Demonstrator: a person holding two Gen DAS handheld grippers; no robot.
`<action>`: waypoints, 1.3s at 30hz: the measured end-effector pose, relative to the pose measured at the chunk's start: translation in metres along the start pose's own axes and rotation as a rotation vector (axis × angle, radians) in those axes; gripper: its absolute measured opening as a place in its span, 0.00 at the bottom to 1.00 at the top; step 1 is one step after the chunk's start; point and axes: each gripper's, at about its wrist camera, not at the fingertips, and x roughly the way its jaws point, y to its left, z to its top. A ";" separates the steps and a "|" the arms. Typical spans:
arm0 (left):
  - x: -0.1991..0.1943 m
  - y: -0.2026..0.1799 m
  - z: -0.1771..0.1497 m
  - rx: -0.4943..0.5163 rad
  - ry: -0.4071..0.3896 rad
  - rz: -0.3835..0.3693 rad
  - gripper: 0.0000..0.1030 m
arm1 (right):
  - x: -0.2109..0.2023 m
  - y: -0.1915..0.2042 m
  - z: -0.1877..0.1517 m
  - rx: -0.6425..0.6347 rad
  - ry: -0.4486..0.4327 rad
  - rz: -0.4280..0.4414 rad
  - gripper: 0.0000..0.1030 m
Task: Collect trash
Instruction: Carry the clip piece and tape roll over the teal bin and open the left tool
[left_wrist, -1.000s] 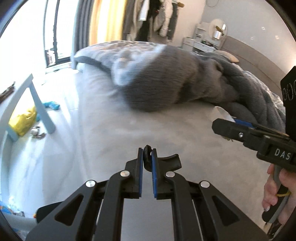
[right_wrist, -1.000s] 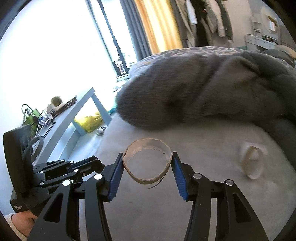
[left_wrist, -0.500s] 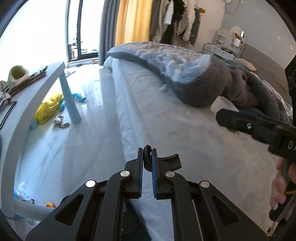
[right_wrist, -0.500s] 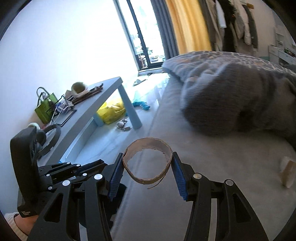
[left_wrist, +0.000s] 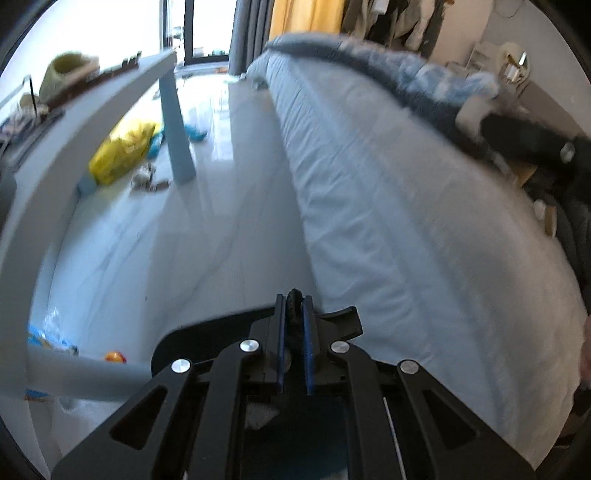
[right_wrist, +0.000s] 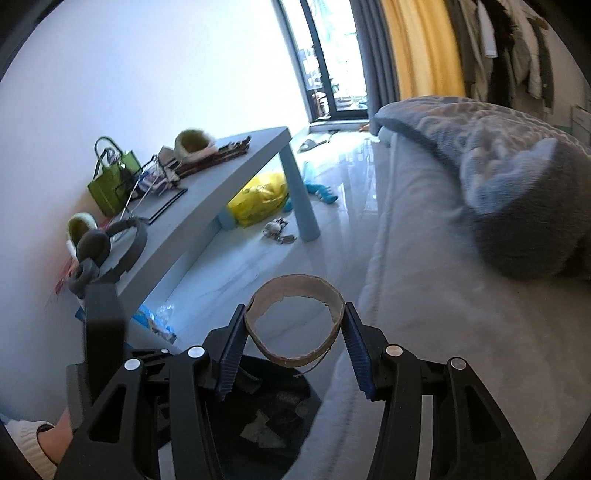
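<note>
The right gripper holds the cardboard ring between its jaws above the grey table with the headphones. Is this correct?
Not quite. The right gripper does hold the cardboard ring, but above the black trash bin beside the bed, not the table. The right wrist view shows this.

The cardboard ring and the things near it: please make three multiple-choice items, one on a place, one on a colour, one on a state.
1. Where is the cardboard ring?
A. On the bed
B. Between the right gripper's fingers
C. On the table

2. What colour is the bag under the table?
A. Yellow
B. Red
C. White

3. How is the left gripper?
A. Wide open
B. Out of view
C. Shut on the black bin's rim

Answers: 1 B, both pads press the ring; 2 A, it is bright yellow; 3 C, the rim sits between its pads.
</note>
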 end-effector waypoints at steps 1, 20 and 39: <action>0.007 0.006 -0.006 -0.008 0.025 -0.001 0.09 | 0.004 0.002 -0.001 0.001 0.008 0.005 0.51; 0.092 0.070 -0.102 -0.127 0.437 -0.066 0.10 | 0.111 0.058 -0.041 -0.030 0.292 0.038 0.51; 0.042 0.107 -0.085 -0.162 0.321 -0.055 0.44 | 0.176 0.060 -0.079 0.021 0.451 -0.005 0.51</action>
